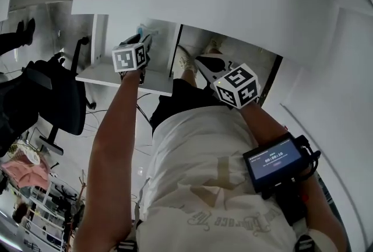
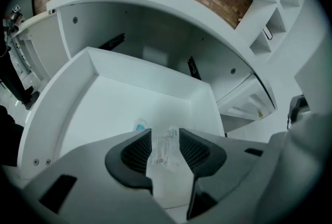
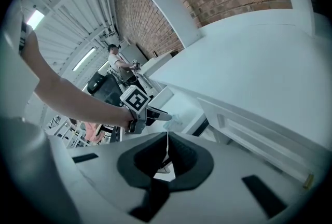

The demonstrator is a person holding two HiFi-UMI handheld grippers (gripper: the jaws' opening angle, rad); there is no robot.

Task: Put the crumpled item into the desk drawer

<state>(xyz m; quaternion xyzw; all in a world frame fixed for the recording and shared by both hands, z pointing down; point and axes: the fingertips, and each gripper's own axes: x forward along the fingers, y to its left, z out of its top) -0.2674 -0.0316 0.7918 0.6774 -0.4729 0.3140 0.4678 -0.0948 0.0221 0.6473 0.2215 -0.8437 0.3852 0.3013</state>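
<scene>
left gripper (image 2: 165, 132): jaws clamped on crumpled plastic wrapper (image 2: 165, 149)
wrapper axis: along the jaws, tip pointing forward (blue bit at the tip)
where: over open white desk drawer (image 2: 111, 109)
right gripper (image 3: 167, 137): jaws pressed together, empty

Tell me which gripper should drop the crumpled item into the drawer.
Left. The left gripper holds the crumpled item between its jaws, directly over the open drawer. The right gripper is shut, empty and off to the side.
</scene>
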